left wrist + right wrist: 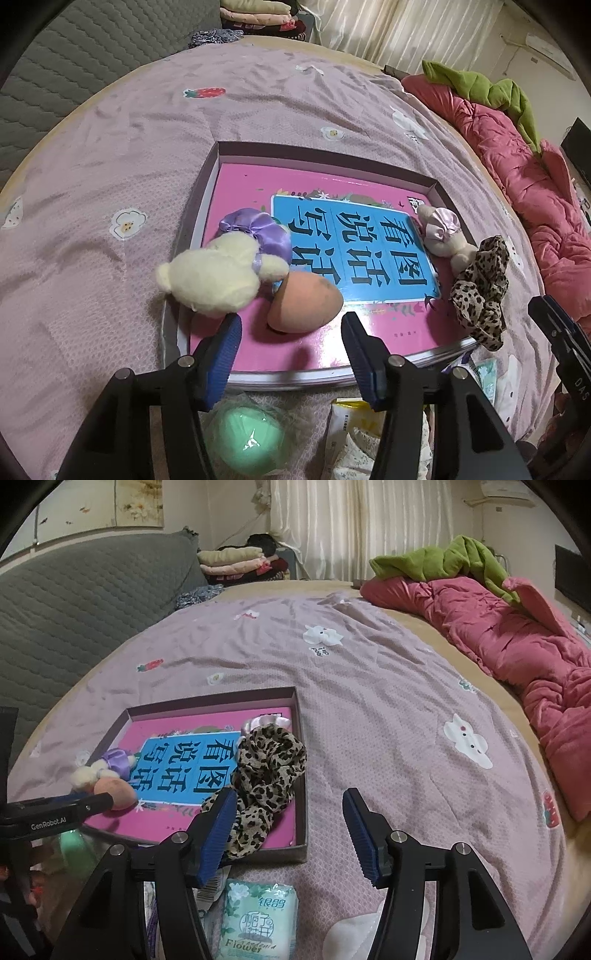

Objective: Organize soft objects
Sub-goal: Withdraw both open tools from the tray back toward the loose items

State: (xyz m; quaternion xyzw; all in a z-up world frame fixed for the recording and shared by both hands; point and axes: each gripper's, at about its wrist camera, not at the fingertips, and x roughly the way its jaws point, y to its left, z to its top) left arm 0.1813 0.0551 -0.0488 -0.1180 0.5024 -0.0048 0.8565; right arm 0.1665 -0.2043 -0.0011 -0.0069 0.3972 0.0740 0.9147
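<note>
L gripper (pixel 291 325) jaws apart, nothing btwn pads; peach sponge (pixel 304 306) lies just past tips, in the box (pixel 207 192) at frame centre. R gripper (pixel 290 812) also agape, empty; leopard scrunchie (pixel 264 775) drapes over box's near right corner, beside its left finger. Bottom of frame, outside box: green ball (pixel 243 439), tissue pack (pixel 258 919). Mid-frame in box: cream plush (pixel 210 277), small pink-capped plush (pixel 443 232). Judged step: btwn placements. Next: fetch the ball or tissue pack, carry into box.
</note>
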